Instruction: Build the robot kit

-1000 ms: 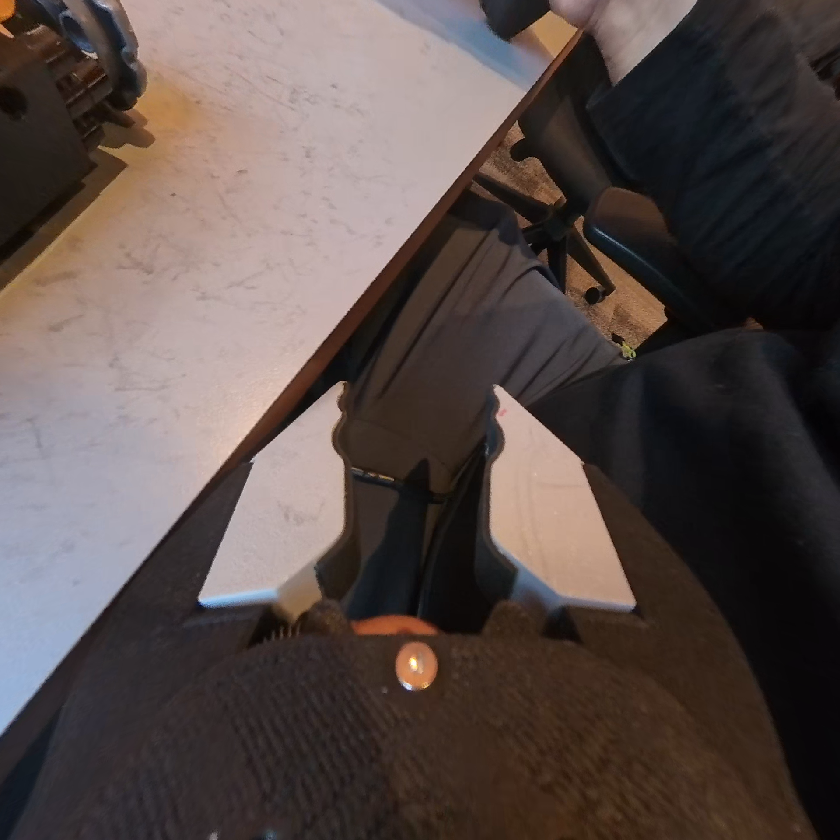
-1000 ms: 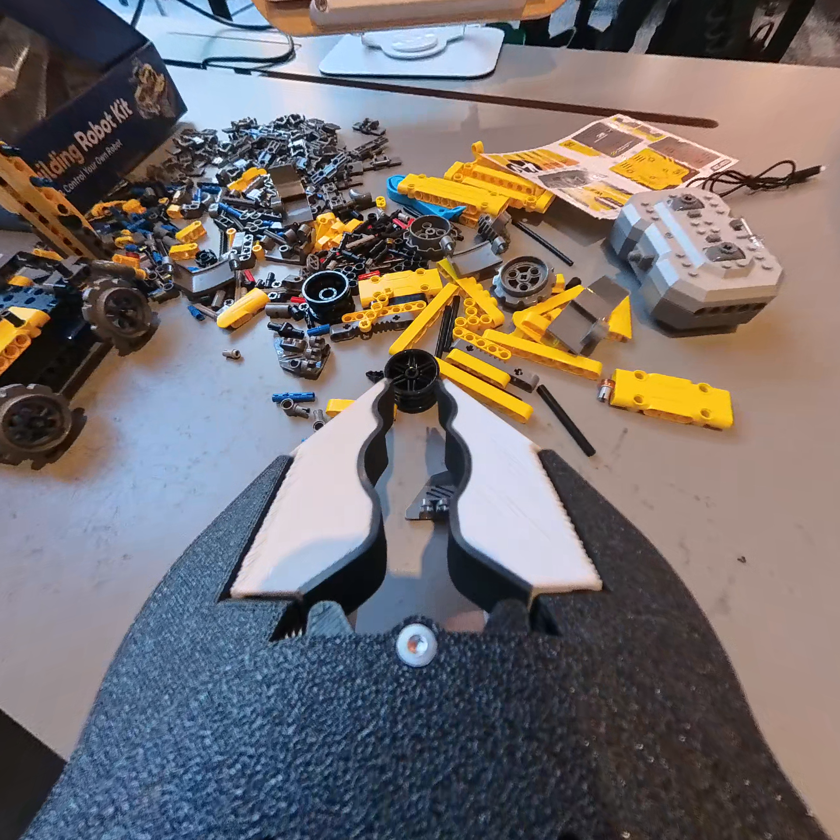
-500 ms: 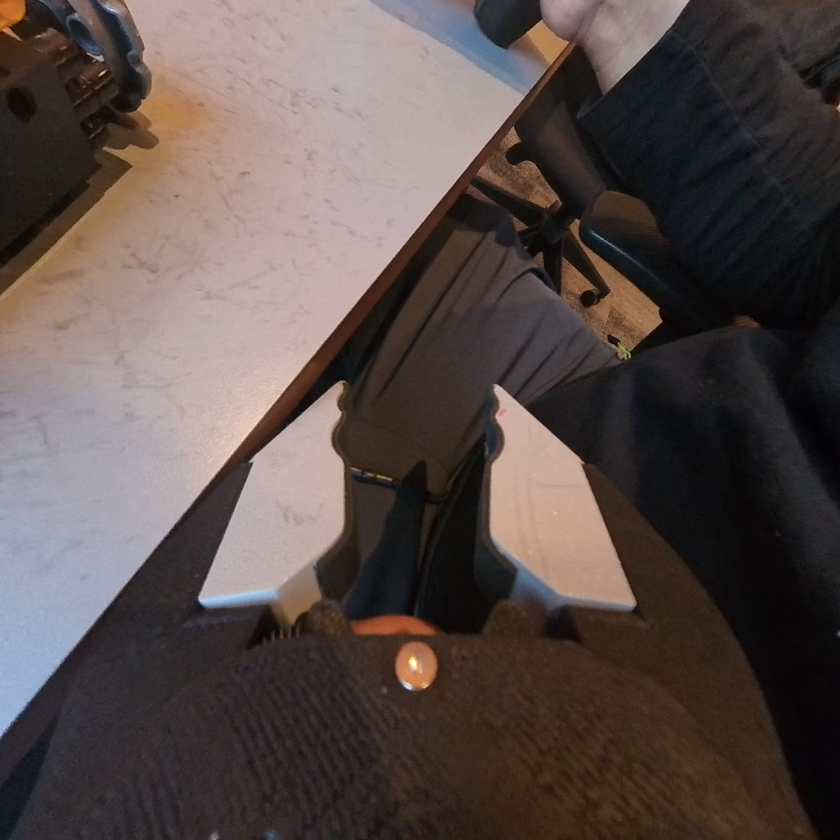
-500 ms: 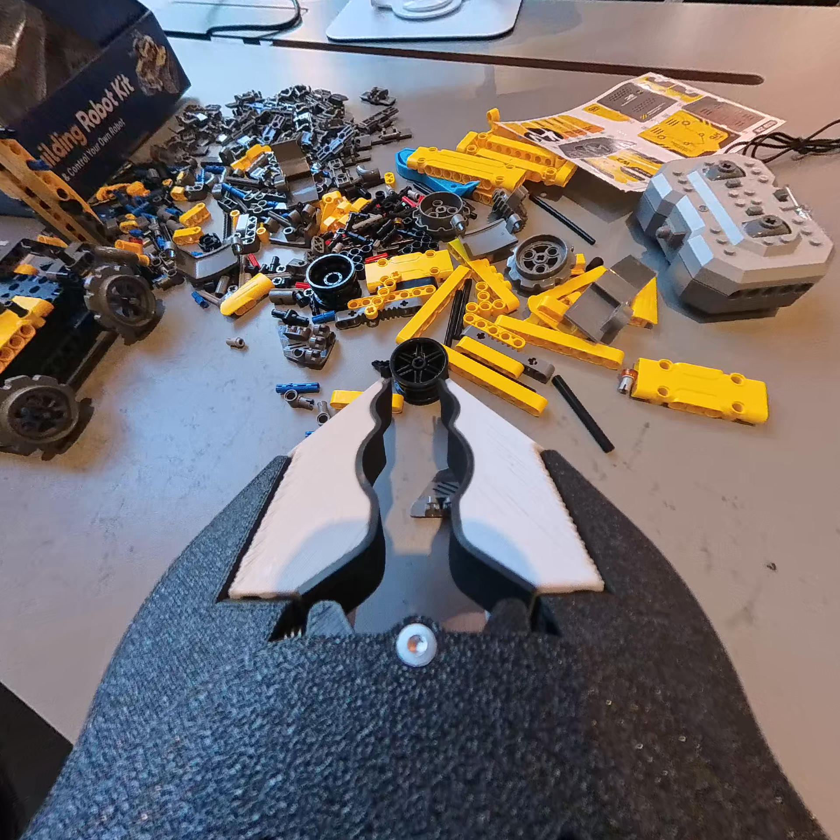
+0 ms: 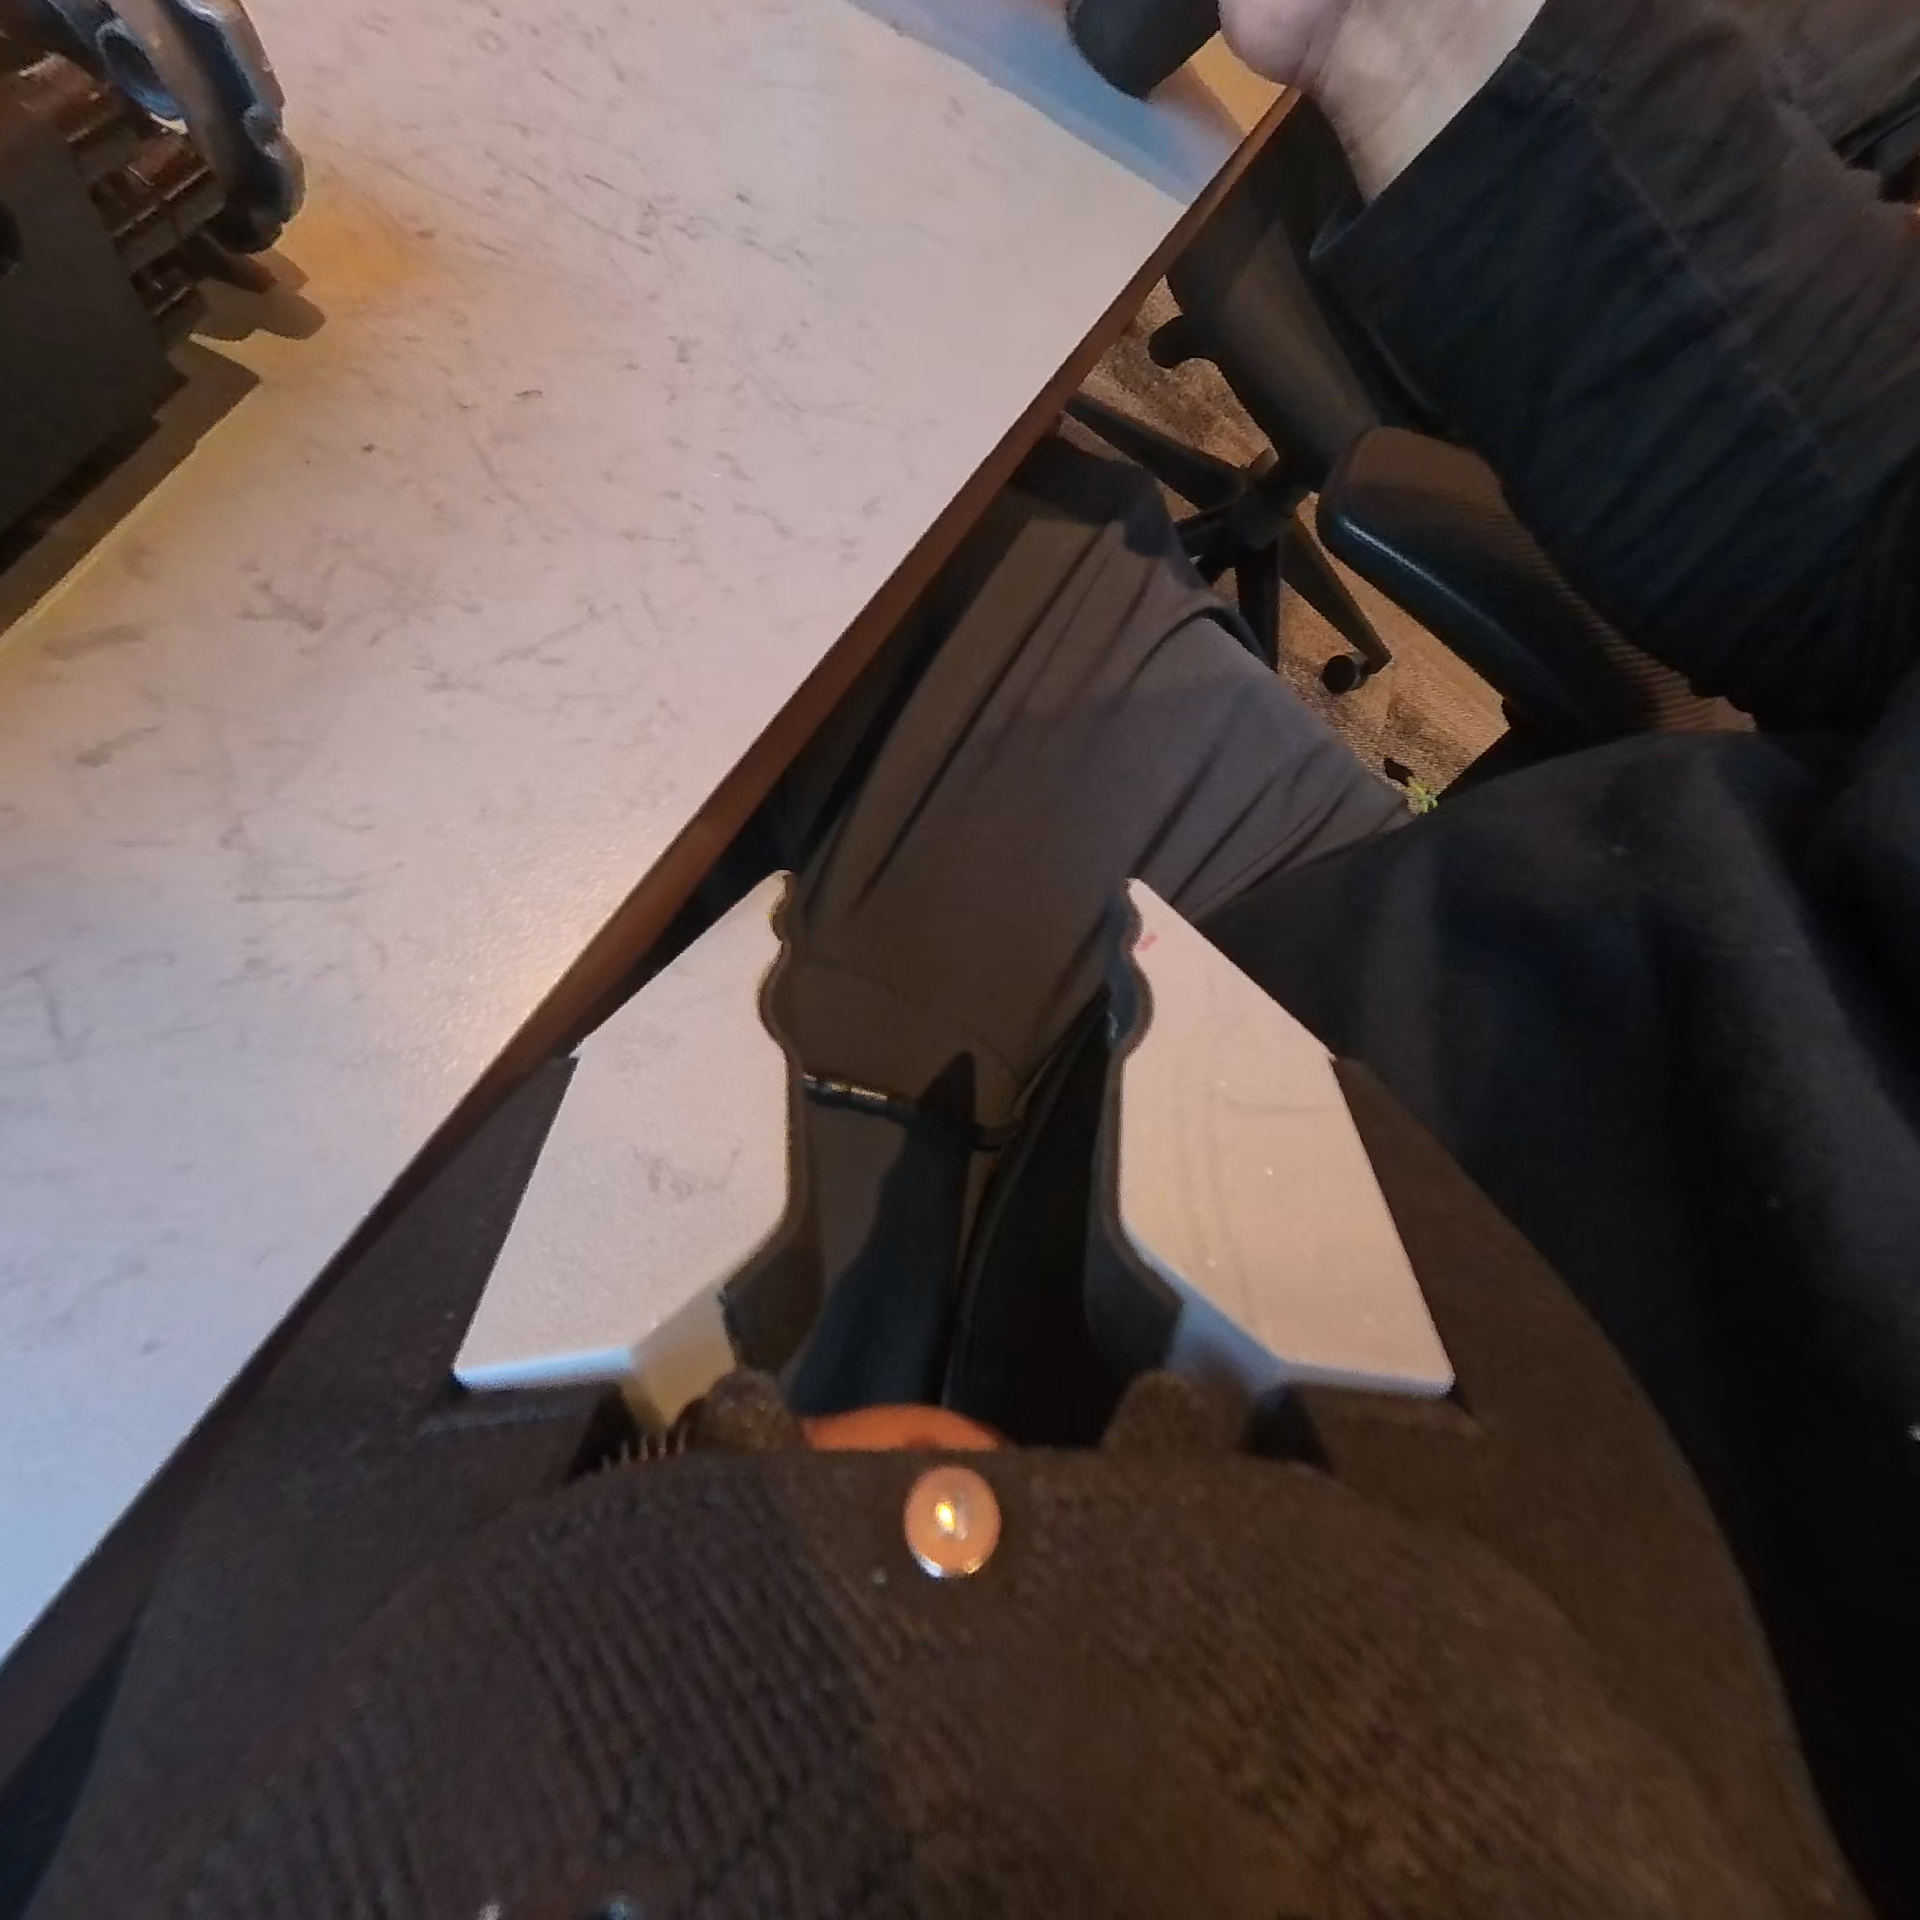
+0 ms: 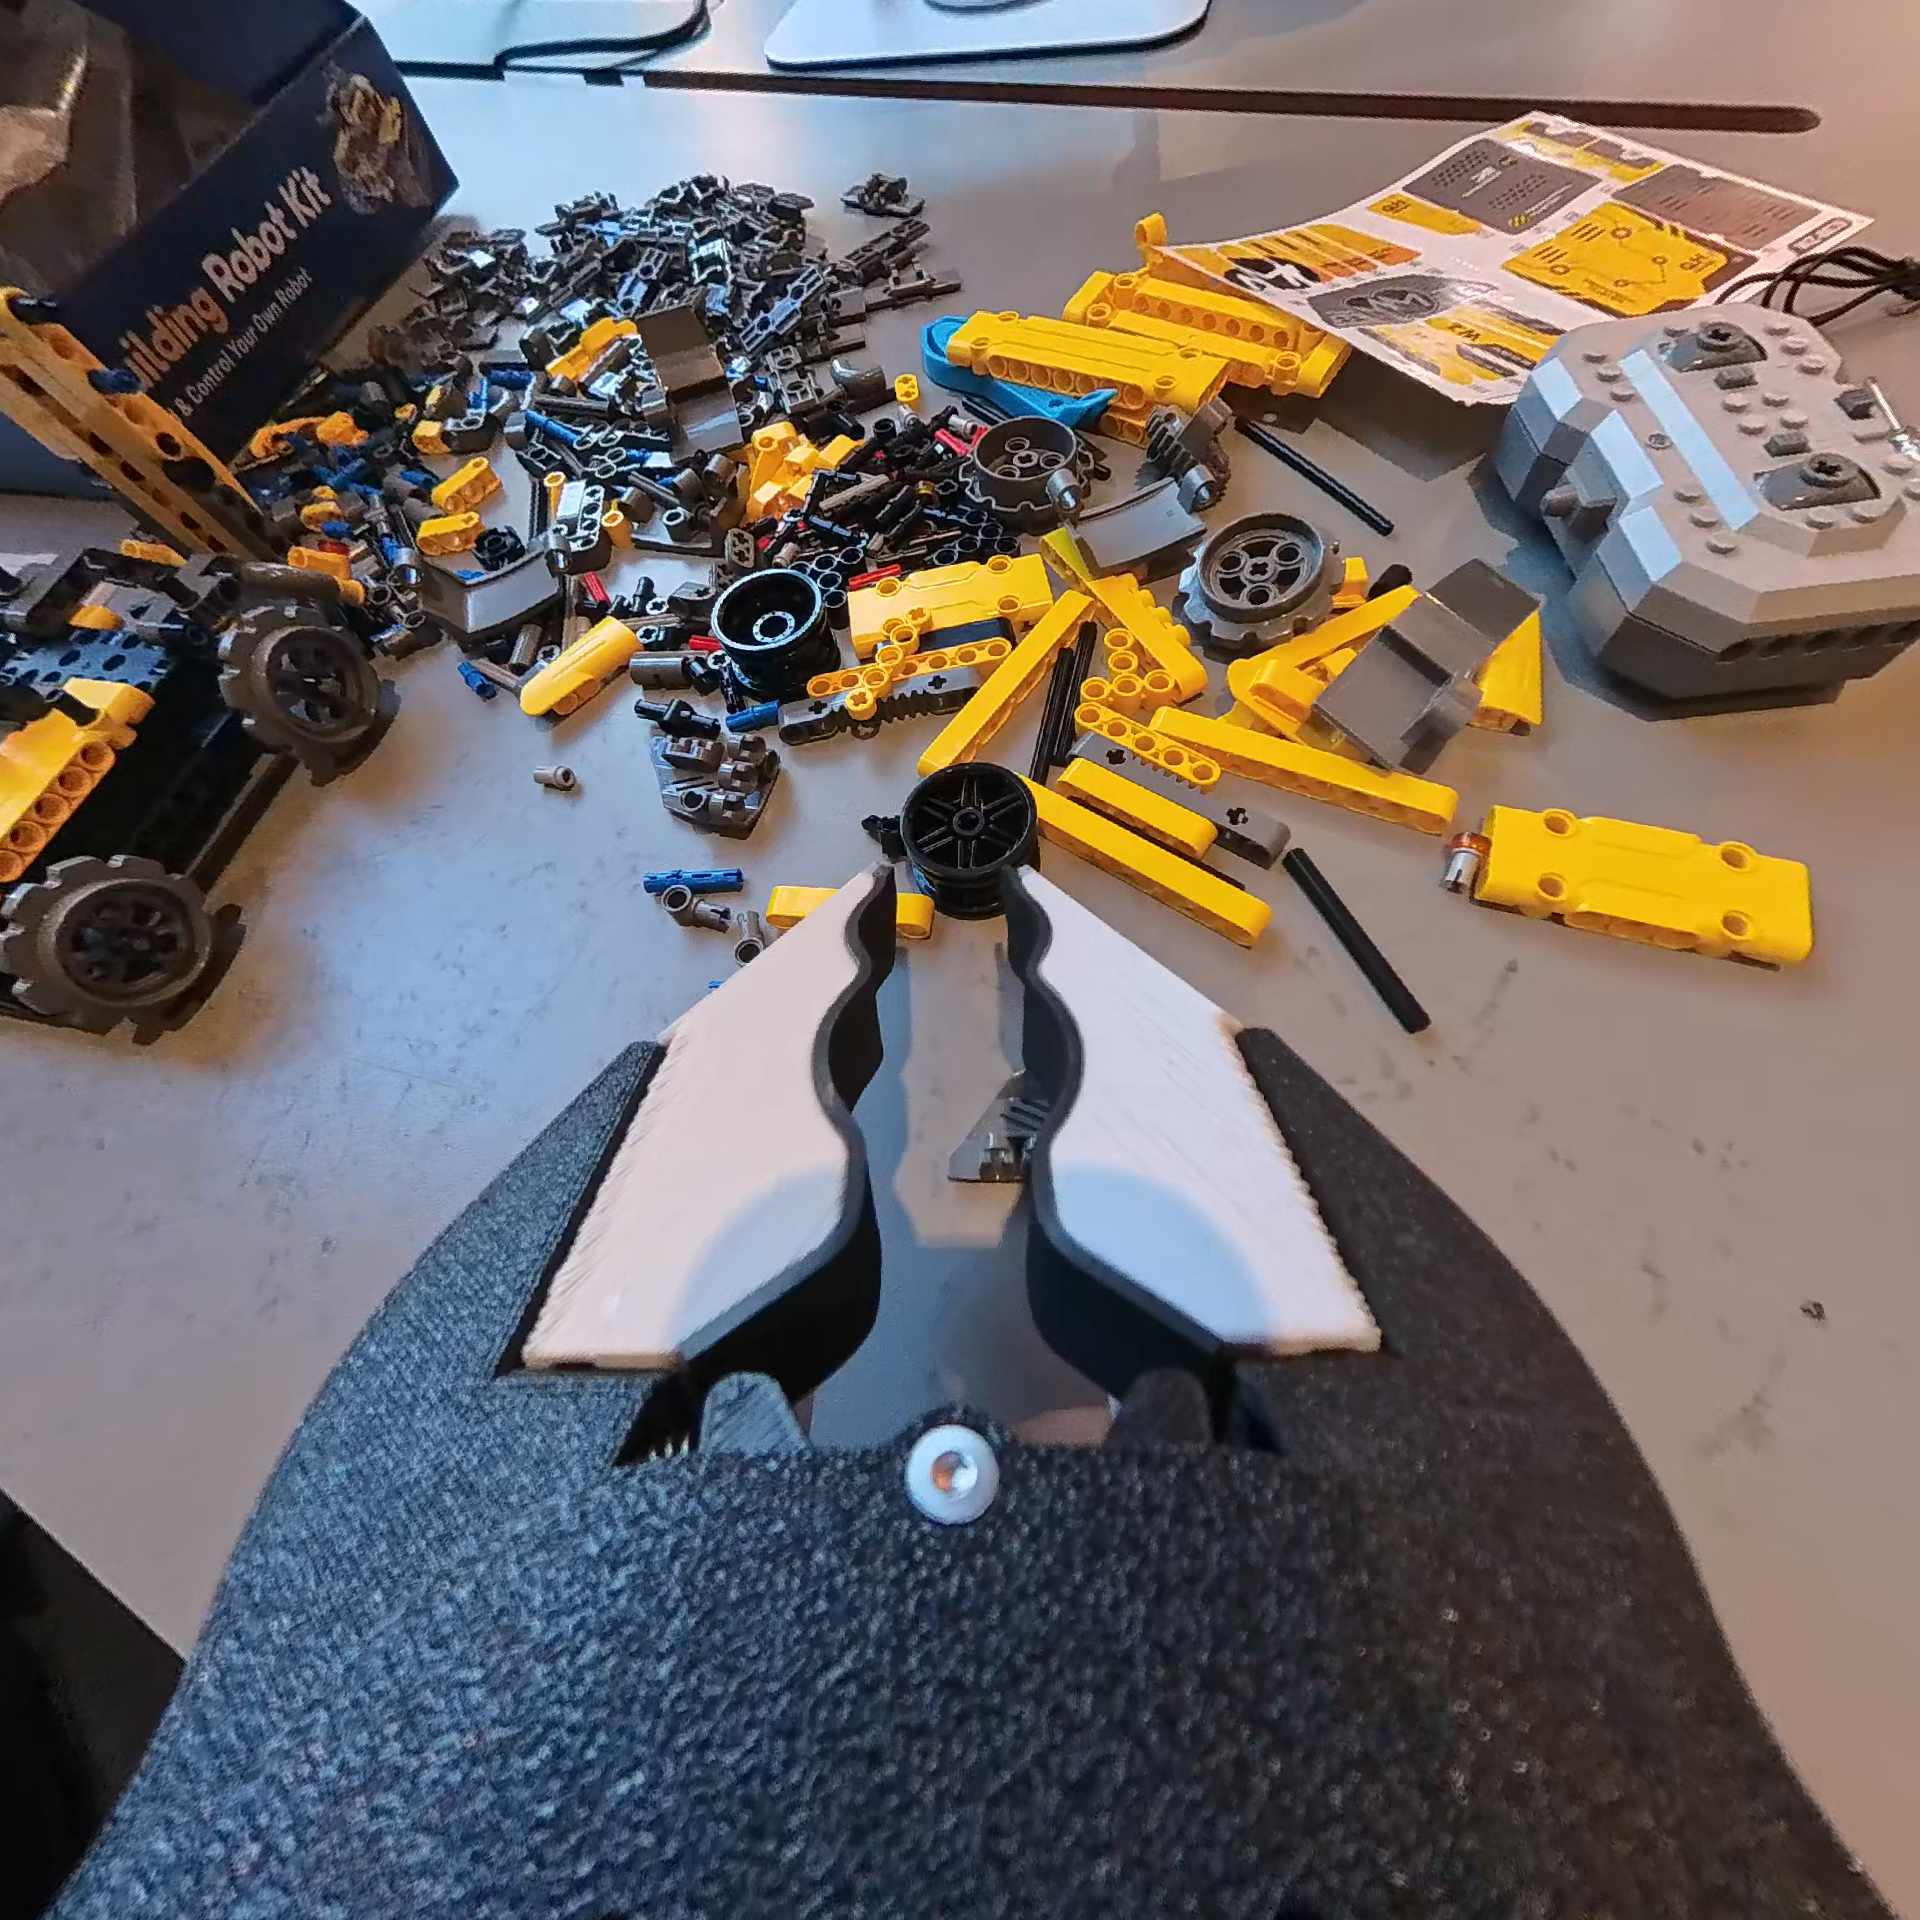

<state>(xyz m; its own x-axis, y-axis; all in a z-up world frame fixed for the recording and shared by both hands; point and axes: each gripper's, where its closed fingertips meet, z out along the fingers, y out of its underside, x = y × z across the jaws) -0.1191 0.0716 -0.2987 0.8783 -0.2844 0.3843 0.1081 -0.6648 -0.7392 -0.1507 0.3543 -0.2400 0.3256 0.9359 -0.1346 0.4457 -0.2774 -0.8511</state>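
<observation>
My right gripper (image 6: 951,883) is shut on a small black spoked wheel (image 6: 968,831), held at its fingertips low over the grey table (image 6: 416,1091), at the near edge of a spread of yellow, black and grey building pieces (image 6: 790,499). A yellow beam (image 6: 1143,862) lies just right of the wheel. A small grey piece (image 6: 997,1143) lies on the table under the fingers. My left gripper (image 5: 956,904) is open and empty; it points past the table edge (image 5: 935,540) over a person's grey trouser leg (image 5: 1039,727).
A part-built yellow and black vehicle (image 6: 135,748) with grey tyres stands at the left; its tyre also shows in the left wrist view (image 5: 208,114). A grey controller block (image 6: 1714,520), a sticker sheet (image 6: 1507,239) and a dark box (image 6: 208,208) lie farther back. A chair base (image 5: 1278,540) is beyond the table. The gap from one gripper's tips to the other's is roughly 30 cm. The grey controller block (image 6: 1714,520) sits 15 cm or so from the ends of my right fingers.
My right gripper has eased forward and tilted down a little with the wheel still between its fingertips. The left gripper has barely shifted.
</observation>
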